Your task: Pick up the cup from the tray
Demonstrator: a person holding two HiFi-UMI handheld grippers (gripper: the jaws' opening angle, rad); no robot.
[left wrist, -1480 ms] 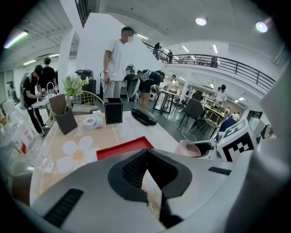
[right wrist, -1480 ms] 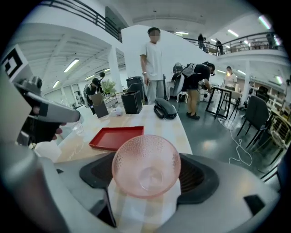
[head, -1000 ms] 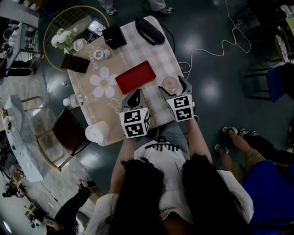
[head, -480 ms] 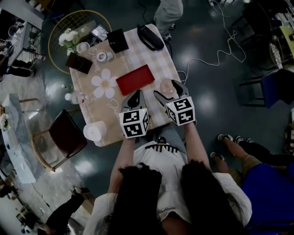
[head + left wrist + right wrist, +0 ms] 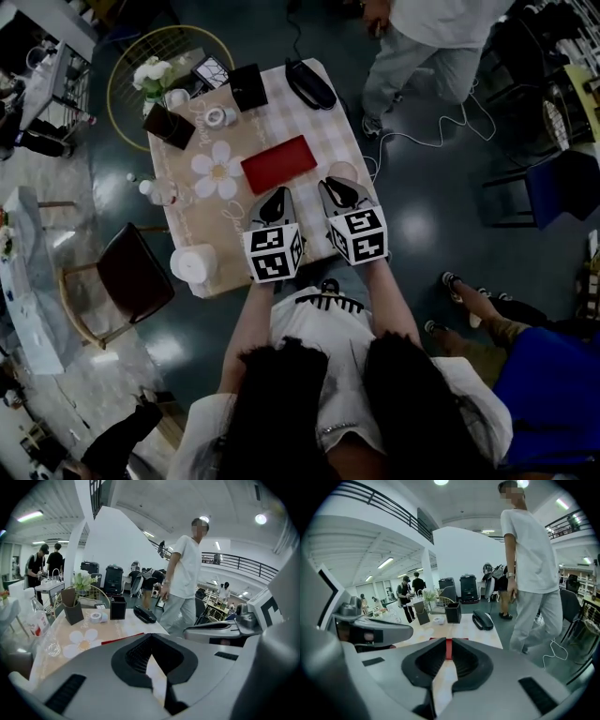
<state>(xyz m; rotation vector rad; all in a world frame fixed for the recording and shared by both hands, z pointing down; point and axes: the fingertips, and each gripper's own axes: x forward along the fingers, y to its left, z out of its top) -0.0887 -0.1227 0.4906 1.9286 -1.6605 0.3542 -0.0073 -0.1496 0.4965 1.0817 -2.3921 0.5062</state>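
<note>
Two grippers near the red tray (image 5: 278, 163)
Left gripper (image 5: 275, 195) closed and empty; right gripper (image 5: 330, 184) jaws closing on nothing; cup (image 5: 340, 170) sits just right of the tray.

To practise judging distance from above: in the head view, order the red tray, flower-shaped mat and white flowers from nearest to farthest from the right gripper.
From the right gripper, jaws closing with nothing between:
1. Red tray, just to its left.
2. Flower-shaped mat, further left.
3. White flowers, far left corner.
</note>
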